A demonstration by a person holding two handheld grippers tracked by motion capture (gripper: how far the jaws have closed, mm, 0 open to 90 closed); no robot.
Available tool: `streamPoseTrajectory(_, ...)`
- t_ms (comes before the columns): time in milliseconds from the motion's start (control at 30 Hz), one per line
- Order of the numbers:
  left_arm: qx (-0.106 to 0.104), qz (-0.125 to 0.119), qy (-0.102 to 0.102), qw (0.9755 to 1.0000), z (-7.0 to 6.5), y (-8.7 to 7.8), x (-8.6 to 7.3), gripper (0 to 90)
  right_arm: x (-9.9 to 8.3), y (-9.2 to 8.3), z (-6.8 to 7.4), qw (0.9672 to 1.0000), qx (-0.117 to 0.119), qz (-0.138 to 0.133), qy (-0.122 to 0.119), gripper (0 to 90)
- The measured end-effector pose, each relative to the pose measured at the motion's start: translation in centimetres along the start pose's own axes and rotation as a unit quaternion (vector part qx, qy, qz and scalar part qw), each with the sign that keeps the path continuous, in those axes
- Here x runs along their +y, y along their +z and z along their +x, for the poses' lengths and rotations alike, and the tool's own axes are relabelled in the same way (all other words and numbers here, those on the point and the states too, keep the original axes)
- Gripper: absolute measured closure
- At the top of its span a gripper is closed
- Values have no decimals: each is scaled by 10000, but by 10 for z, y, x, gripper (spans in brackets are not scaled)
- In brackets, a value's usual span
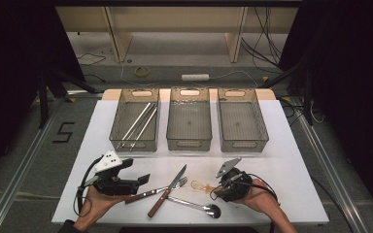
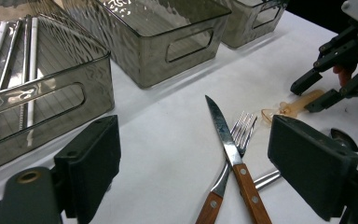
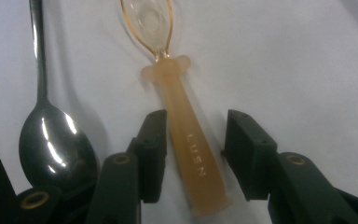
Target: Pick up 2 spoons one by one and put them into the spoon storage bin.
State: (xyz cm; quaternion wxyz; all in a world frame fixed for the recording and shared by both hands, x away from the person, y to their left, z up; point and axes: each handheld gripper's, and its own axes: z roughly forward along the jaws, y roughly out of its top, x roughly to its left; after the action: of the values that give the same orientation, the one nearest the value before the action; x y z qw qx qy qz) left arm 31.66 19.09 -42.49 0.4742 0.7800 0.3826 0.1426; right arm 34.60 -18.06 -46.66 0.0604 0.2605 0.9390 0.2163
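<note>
On the white table (image 1: pixel 291 165), near edge:
Spoon (image 3: pixel 186 135): translucent amber plastic, clear looped bowl, handle embossed "LUSN", lying flat just beside a steel spoon (image 3: pixel 56 144).
Right gripper (image 3: pixel 195 149): jaws astride the handle, one pad touching, the other apart.
Left gripper (image 2: pixel 191 163): jaws wide apart, holding nothing.

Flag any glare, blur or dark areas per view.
High view: dim and soft, black at both sides, table evenly lit. Left gripper view: glare on the left bin, near jaws soft. Right gripper view: highlights on the metal spoon, the amber spoon slightly soft.
</note>
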Motion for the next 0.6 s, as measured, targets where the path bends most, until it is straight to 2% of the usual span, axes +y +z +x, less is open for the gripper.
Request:
streamPoseTrajectory(433,30,25,80,10000,-1,0,-1,167,7,0,2,9993,-2,335,-168,698)
streamPoseTrajectory(467,32,32,88,10000,-1,0,-1,166,7,0,3,9995,23,299,-105,709)
streamPoseTrajectory(600,41,40,98,9999,0,1,-1,166,8,0,3,9992,21,299,-264,751)
